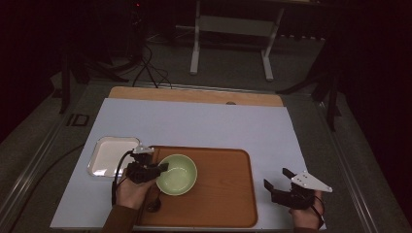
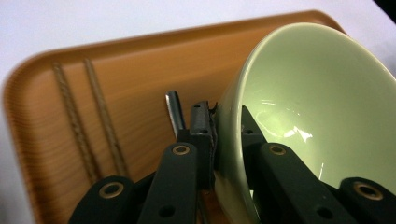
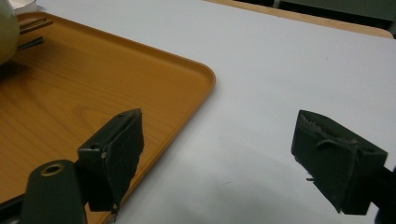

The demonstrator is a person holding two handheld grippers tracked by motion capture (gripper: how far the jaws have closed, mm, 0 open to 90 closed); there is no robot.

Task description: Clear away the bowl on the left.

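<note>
Green bowl [image 1: 177,174] sits at the wooden tray's [image 1: 228,194] left end, its rim pinched between the left gripper's [image 1: 163,168] jaws. Left gripper view adds chopsticks [image 2: 88,116] beside the bowl; the right gripper [image 1: 275,178] gapes wide off the tray's right edge, holding nothing.

**Black two-jaw grippers, brass-ringed holes, one brown sleeve**

Both hand-held tools are built in matt black. On the left gripper [image 1: 154,171] a small grey three-cornered plate is carried on top, and a black cable is looped from its body back toward the wrist. Its arms are seen in the left gripper view as flat black links pierced by round holes, several of them ringed in brass. On the right gripper [image 1: 279,180] a larger pale grey triangular plate is mounted, dotted with small dark screw holes. Its fingers [image 3: 116,149] are faced with dark, worn pads with ragged edges. A brown sleeve [image 1: 119,221] is worn on the left forearm.
</note>
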